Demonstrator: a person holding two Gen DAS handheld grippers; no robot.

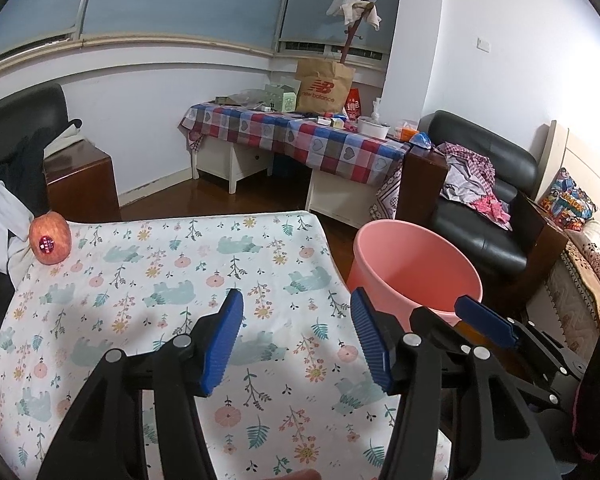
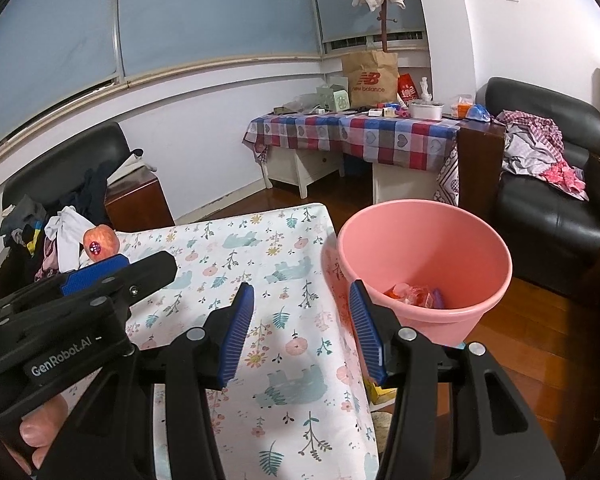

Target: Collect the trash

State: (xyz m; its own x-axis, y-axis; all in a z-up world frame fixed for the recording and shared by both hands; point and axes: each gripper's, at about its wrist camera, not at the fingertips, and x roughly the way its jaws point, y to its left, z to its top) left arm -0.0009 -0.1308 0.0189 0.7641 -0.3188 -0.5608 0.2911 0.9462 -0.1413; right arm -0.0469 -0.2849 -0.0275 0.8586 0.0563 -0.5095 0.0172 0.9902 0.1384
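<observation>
Black left gripper (image 1: 296,340), right gripper (image 2: 302,332); ribbed blue jaws, silver rivets, white "GenRobot.AI" lettering.

Dim indoor light, heavy fisheye distortion, dark corners

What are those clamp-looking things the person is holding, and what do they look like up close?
They are two matching hand-held grippers. The left gripper and the right gripper each have a black plastic frame with silver rivets and two blue ribbed finger pads. White lettering reading GenRobot.AI marks the left one's side. No cables show.
</observation>
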